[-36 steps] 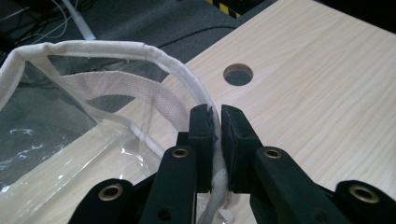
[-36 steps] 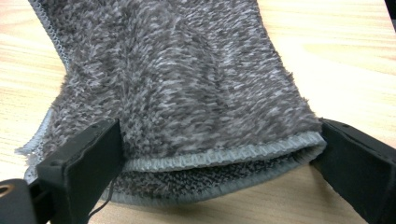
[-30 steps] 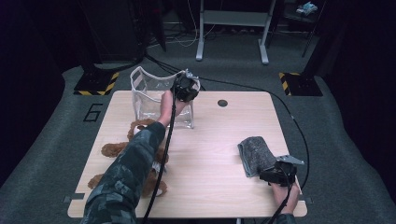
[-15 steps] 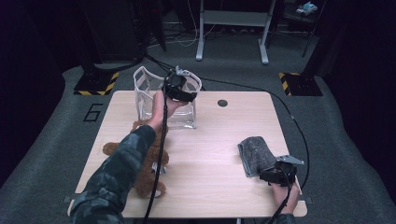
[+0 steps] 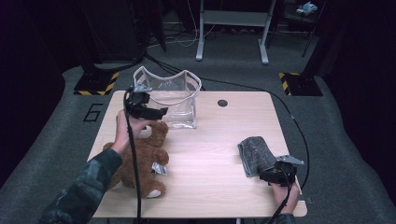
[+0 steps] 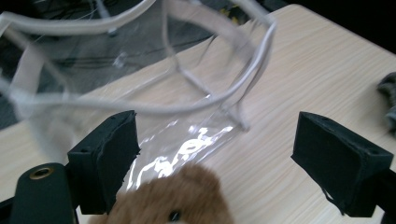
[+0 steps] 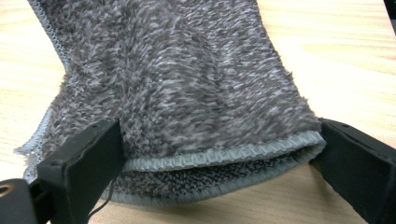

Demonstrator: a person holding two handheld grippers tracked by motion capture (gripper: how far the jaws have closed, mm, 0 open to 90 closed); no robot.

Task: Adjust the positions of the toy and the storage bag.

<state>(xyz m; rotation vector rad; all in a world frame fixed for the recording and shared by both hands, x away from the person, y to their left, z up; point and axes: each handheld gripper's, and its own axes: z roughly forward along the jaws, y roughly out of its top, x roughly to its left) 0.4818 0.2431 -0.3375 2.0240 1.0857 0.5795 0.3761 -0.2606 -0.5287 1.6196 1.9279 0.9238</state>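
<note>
1. 2 soft things lie on the table (image 5: pixel 210 154), and neither is in the clear bag (image 5: pixel 170 98): judged from that, the packing has barely begun.
2. Standing open near the far-left corner, the bag looks empty in the high view; in the left gripper view its clear wall (image 6: pixel 187 140) shows nothing but wood behind it.
3. At the near-left part of the tabletop lies the teddy (image 5: pixel 140 161), its head toward the bag; in the left gripper view the head (image 6: pixel 173 198) sits just below the bag's base.
4. Over the teddy's head hangs the left gripper (image 5: pixel 148 111), just this side of the bag. Its jaws have just been opening and now stand wide apart; the teddy's head shows low between them, and the pads press on nothing.
5. Near the near-right corner lies the grey cloth (image 5: pixel 256 155), folded. The right gripper (image 5: pixel 275 175) sits at its near end, and in the right gripper view the folded edge (image 7: pixel 210 154) lies between the 2 jaws, which look set against its sides; whether they truly clamp it I cannot tell.
6. What is left, as I judge it: grasp the teddy, lift it into the bag, then bring the cloth across.
</note>
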